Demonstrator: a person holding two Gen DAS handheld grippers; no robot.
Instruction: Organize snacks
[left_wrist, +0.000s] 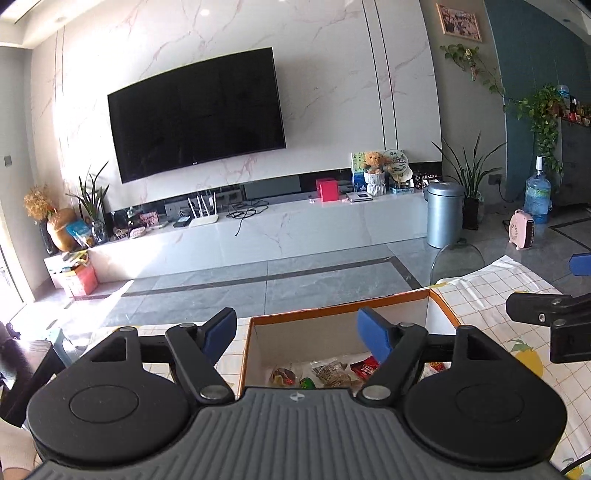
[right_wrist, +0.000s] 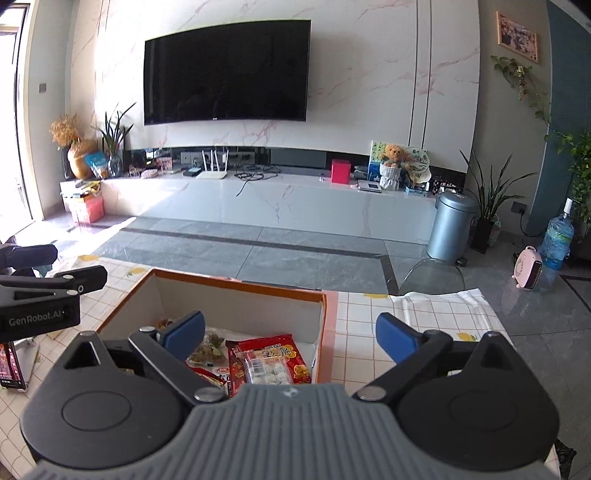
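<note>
Left gripper (left_wrist: 296, 338): blue pads spread wide, nothing held, poised above left part of orange-rimmed white cardboard box (right_wrist: 325, 314). Risk judged: left pad (left_wrist: 221, 332) hangs outside box wall, so descent could clip rim and shove box. Wrapped snacks (mixed packets) (left_wrist: 328, 373) lie on box floor. Right gripper (right_wrist: 291, 339): also wide open, empty; right pad (right_wrist: 395, 341) outside right wall, same snag risk. Red packet with clear window (right_wrist: 271, 363) is slippery film, could be pinched badly.

Surface: white checked tablecloth with lemon print (right_wrist: 424, 310). Room: grey tiled floor (right_wrist: 295, 254), black wall-mounted television (right_wrist: 225, 74), grey cylindrical bin (right_wrist: 452, 225).
</note>
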